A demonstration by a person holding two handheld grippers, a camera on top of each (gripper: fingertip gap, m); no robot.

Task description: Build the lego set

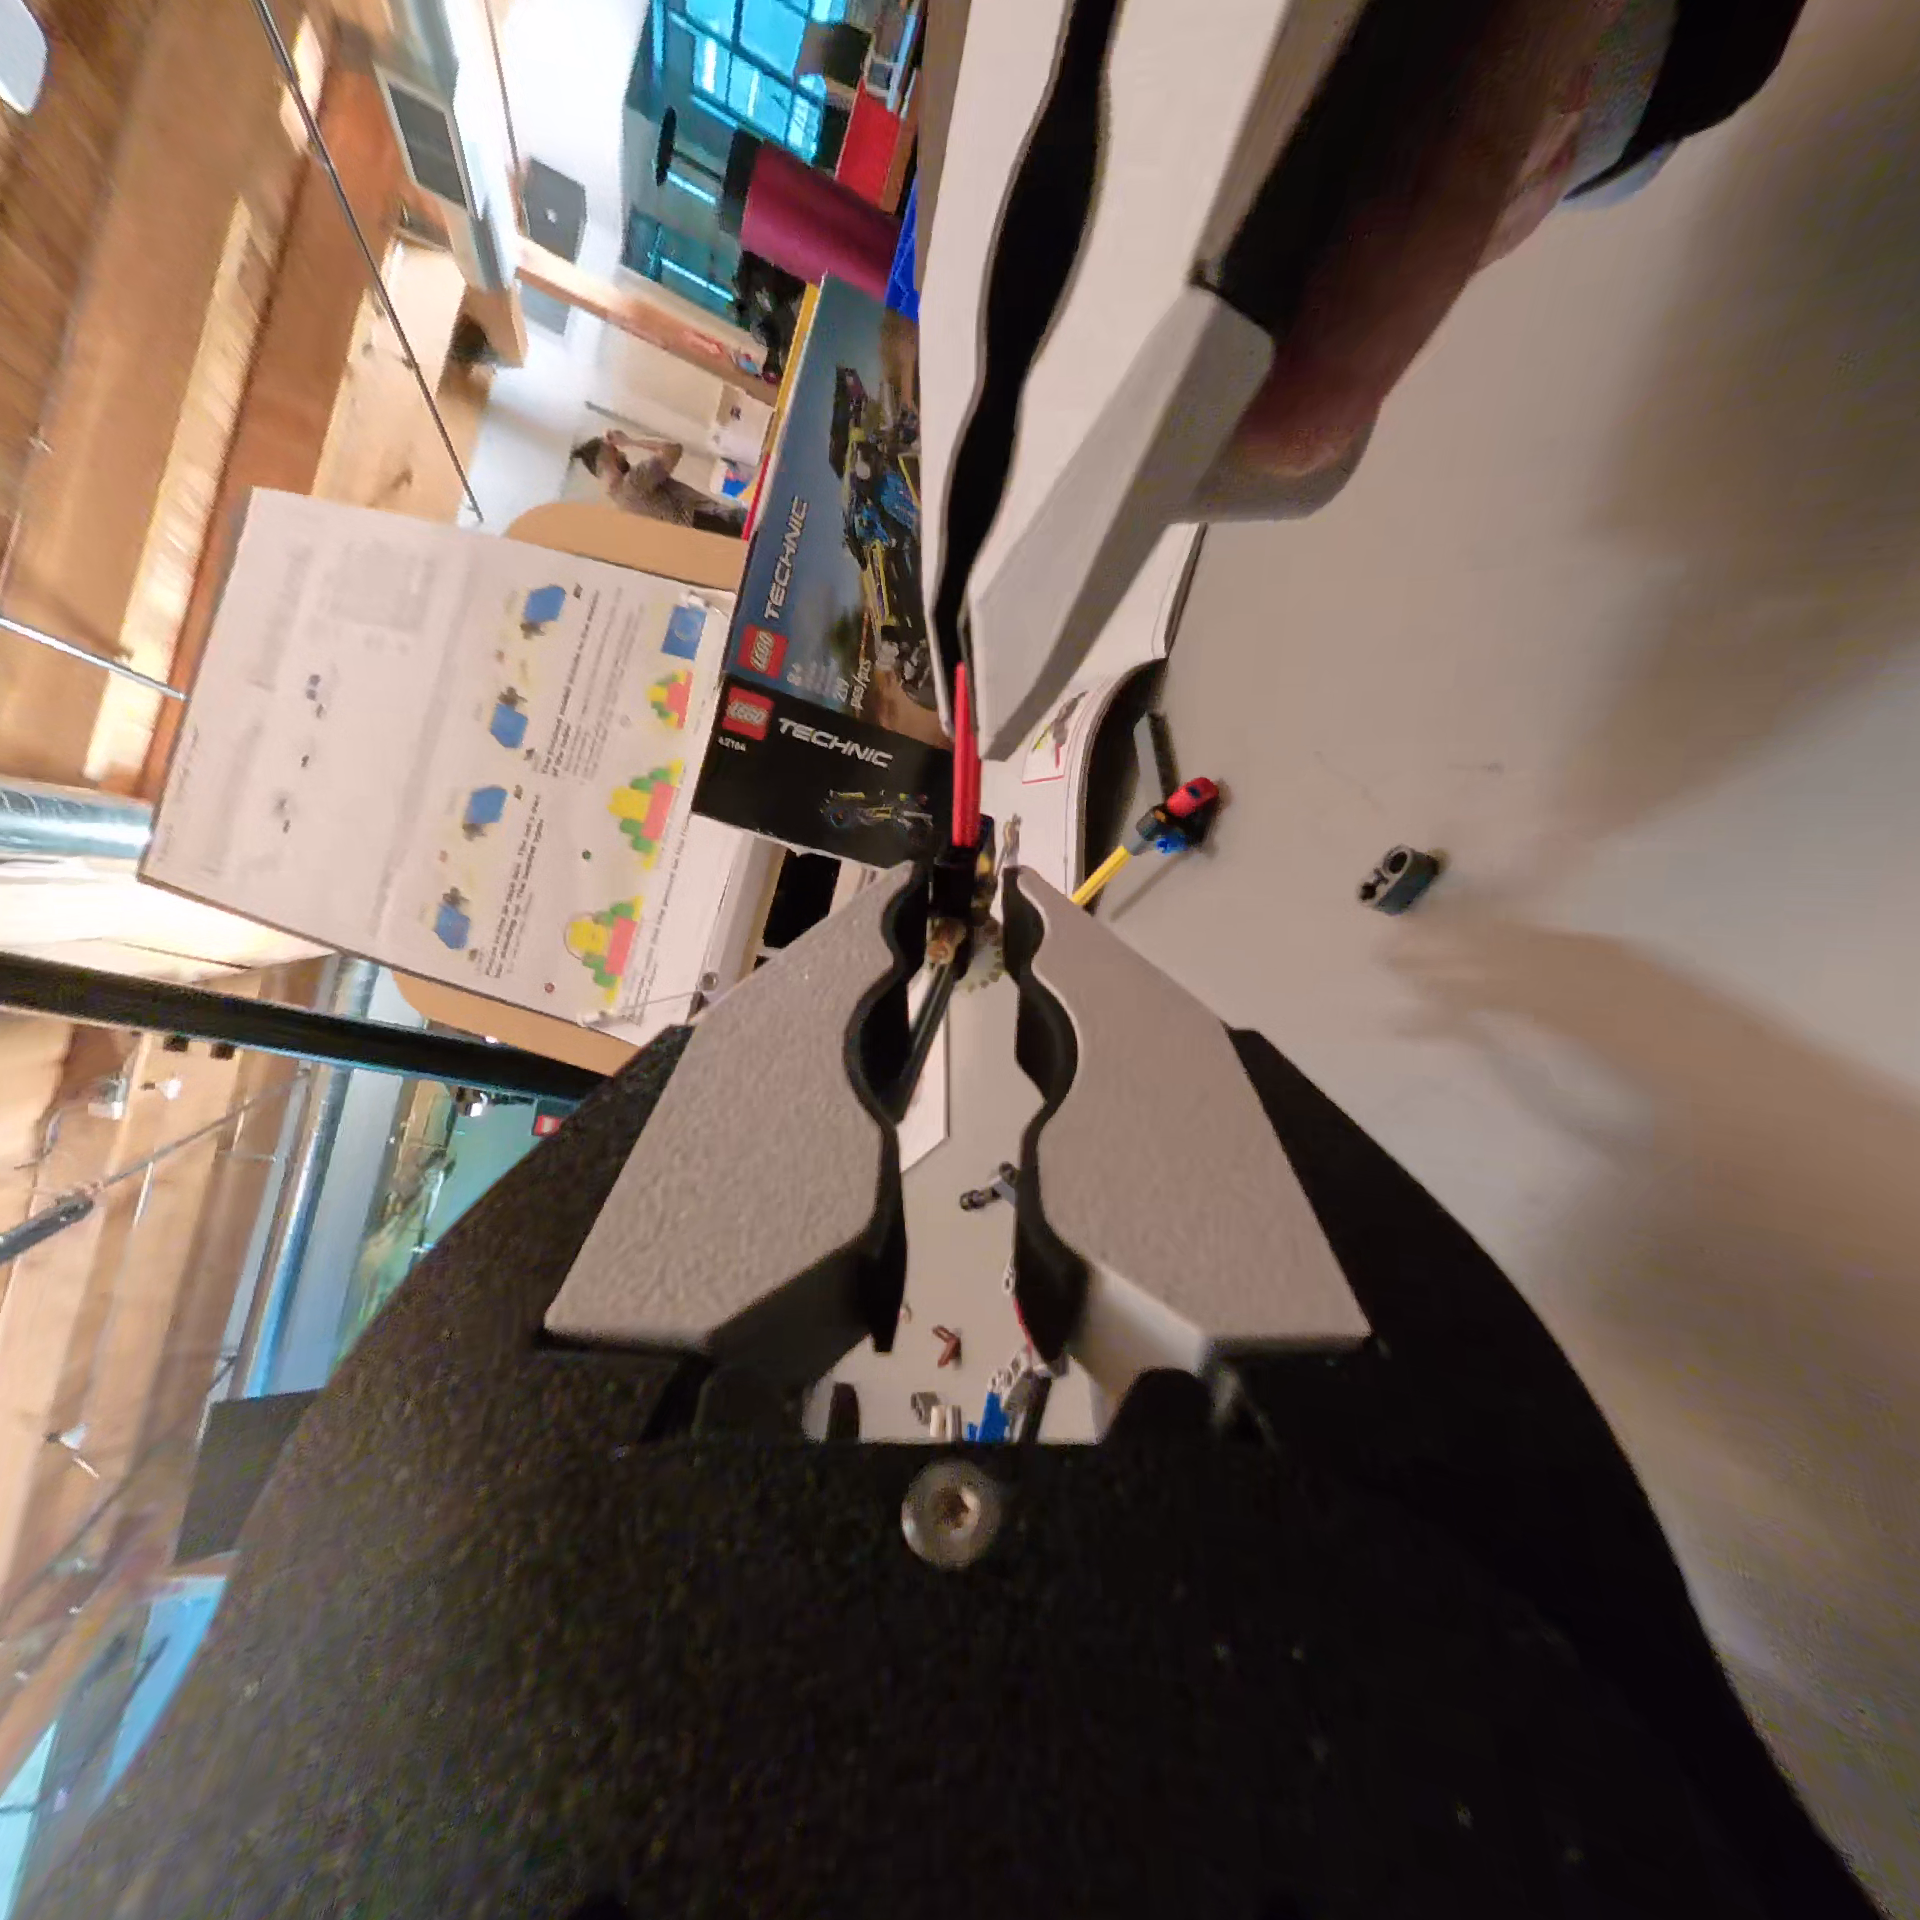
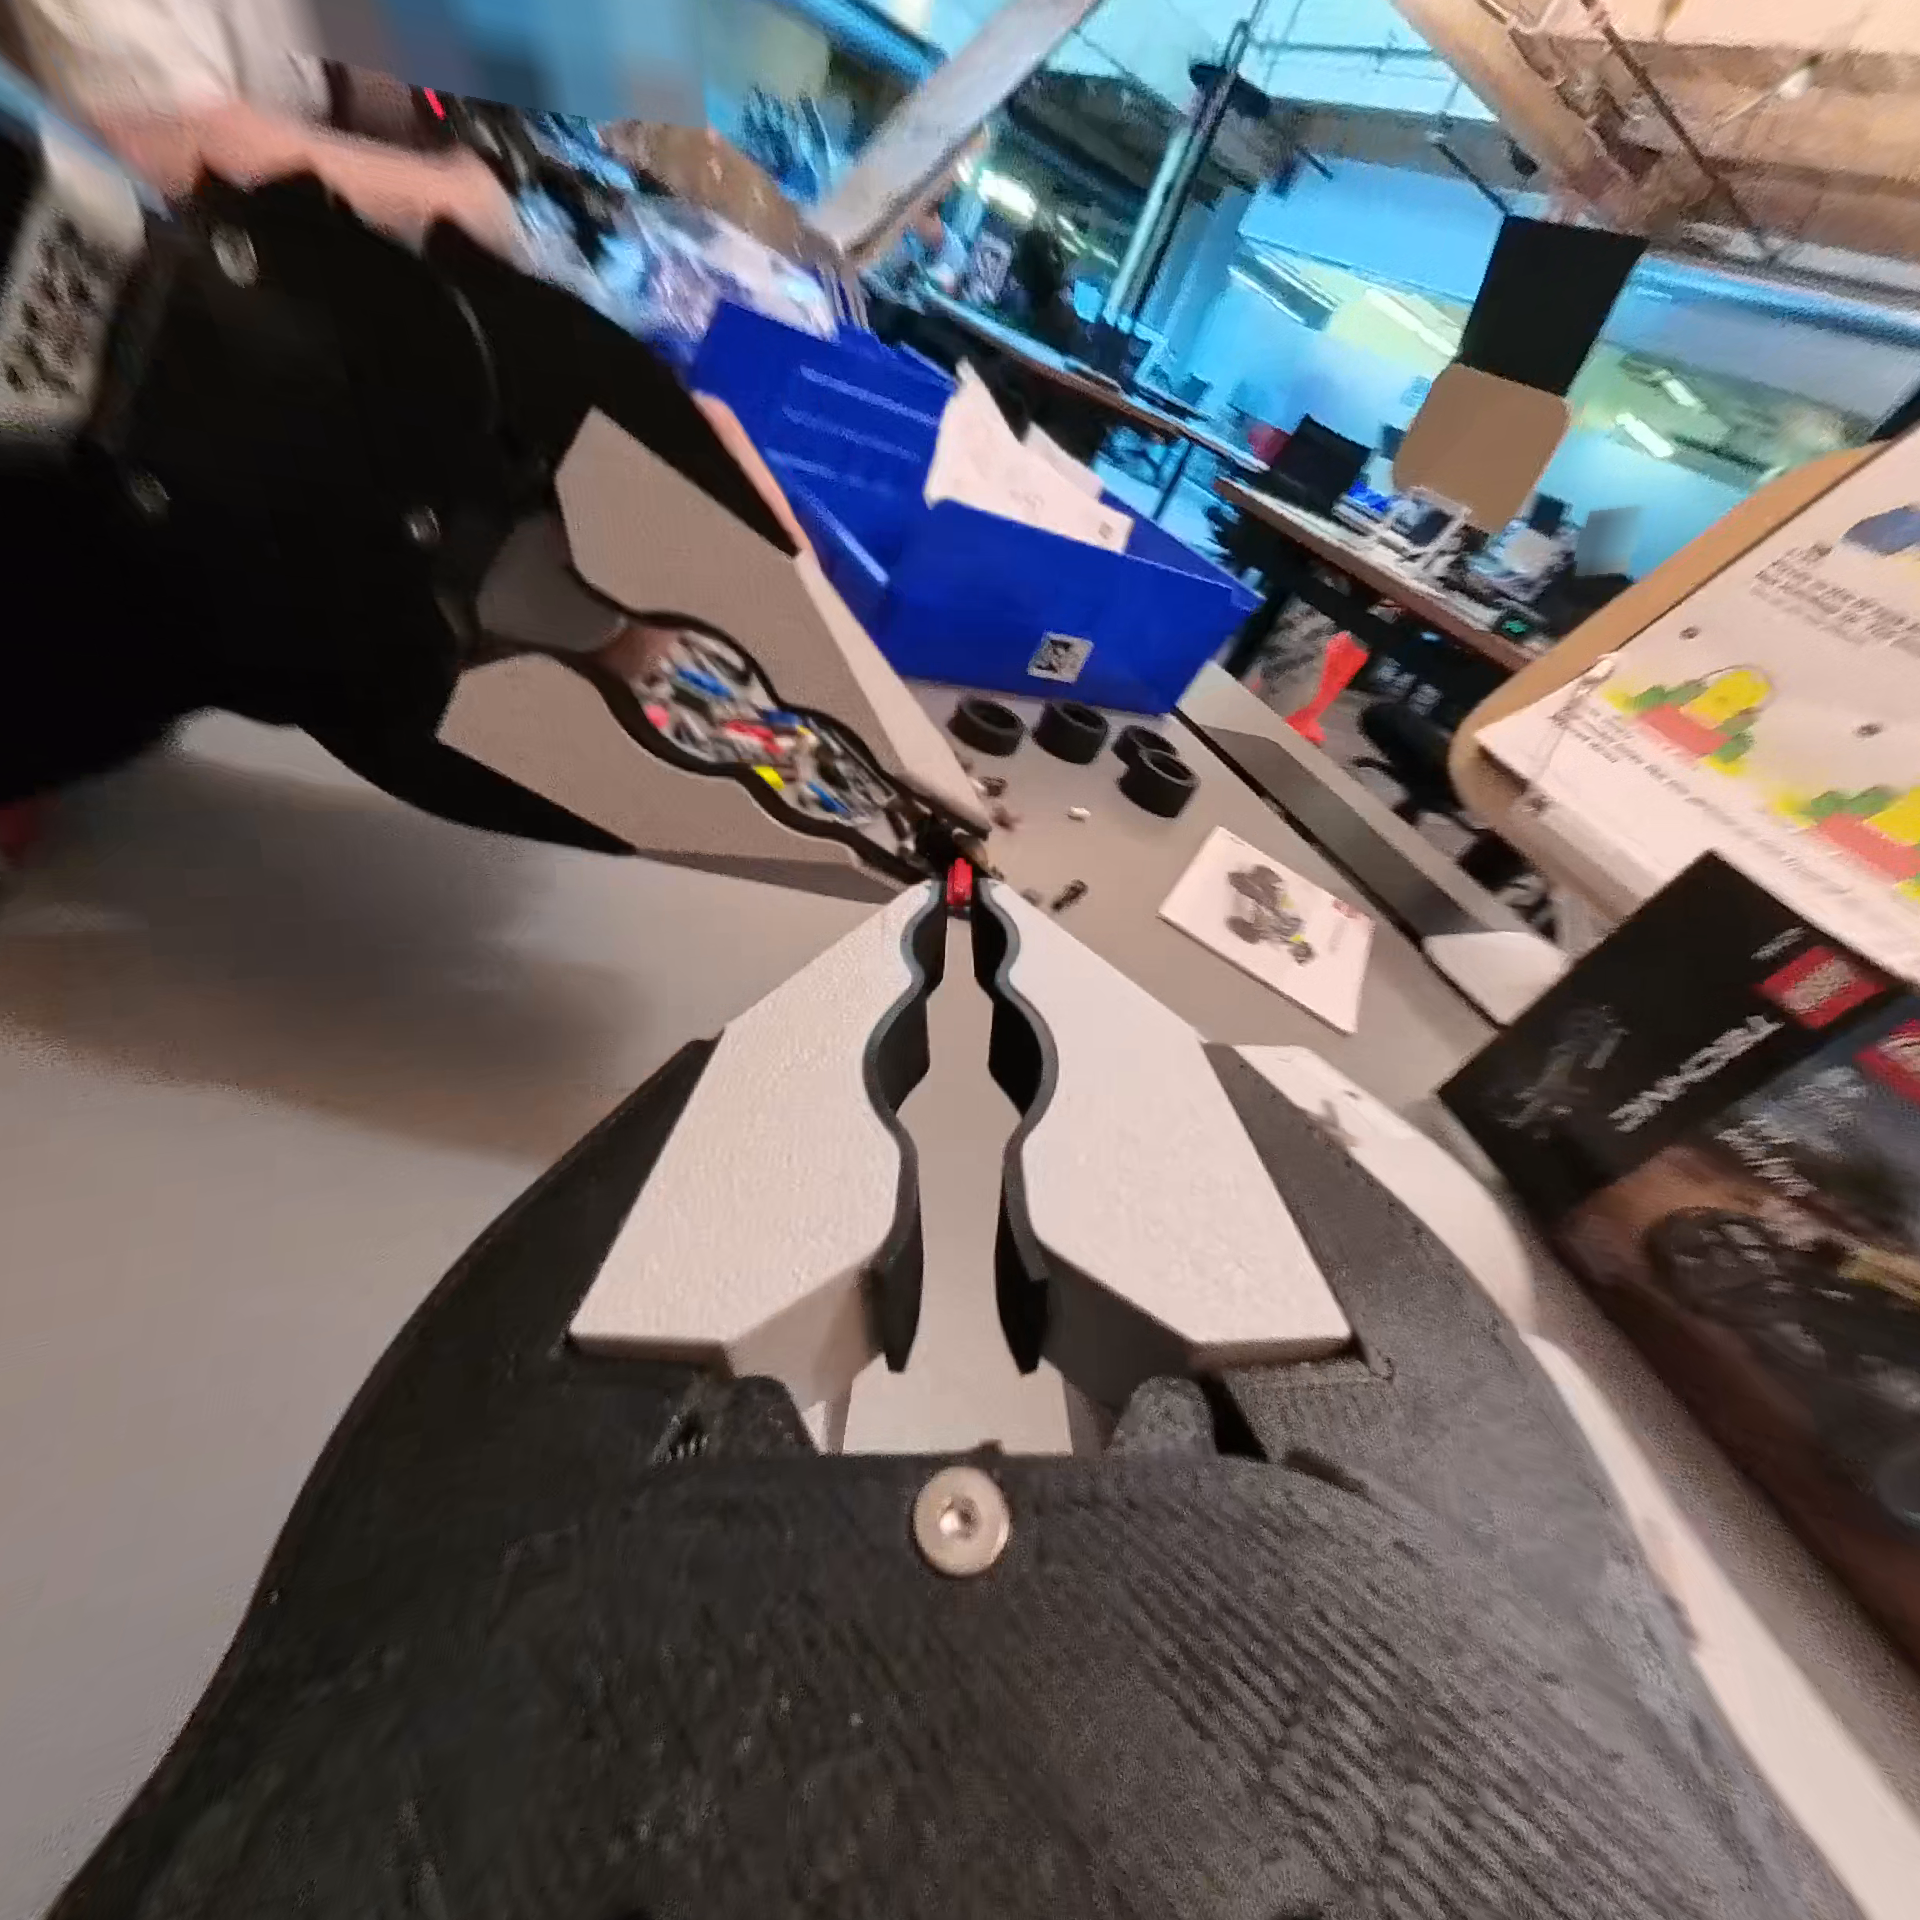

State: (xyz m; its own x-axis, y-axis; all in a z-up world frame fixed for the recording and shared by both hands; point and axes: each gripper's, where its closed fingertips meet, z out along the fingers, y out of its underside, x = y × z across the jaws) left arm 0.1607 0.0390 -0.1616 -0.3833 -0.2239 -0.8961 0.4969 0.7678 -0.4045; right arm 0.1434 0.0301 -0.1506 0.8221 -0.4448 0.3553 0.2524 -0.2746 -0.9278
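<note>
Left gripper [image 1: 961, 899] is pinched down on a small black lego sub-assembly with a tan gear [image 1: 954, 914], held up off the pale grey surface [image 1: 1455, 675]. The right gripper [image 2: 961, 902] is nearly closed too, clamping a thin red plastic axle [image 1: 963, 758] at its tips and meeting the left one nose to nose, so my guess is the axle is going into the black piece.

Handling-wise, this stuff looks featherlight and rigid, but smooth and tiny, so it'll twist or pop out if the grip is off-centre. I'd keep hold of the axle close to the end going in, and the black part by its flat sides.

Around: the black-and-blue cardboard set box [image 1: 831, 623] stands just behind, with a white printed instruction sheet on a board [image 1: 436, 748] beside it. A small grey connector [image 1: 1401, 878] and a yellow rod with a red-and-black end [image 1: 1153, 831] lie loose on the surface. From the right view, four black rubber tyres [image 2: 1081, 743], a blue plastic bin [image 2: 987, 561] and a white booklet [image 2: 1268, 940]. Nothing really blocks the join except the two grippers crowding each other.
</note>
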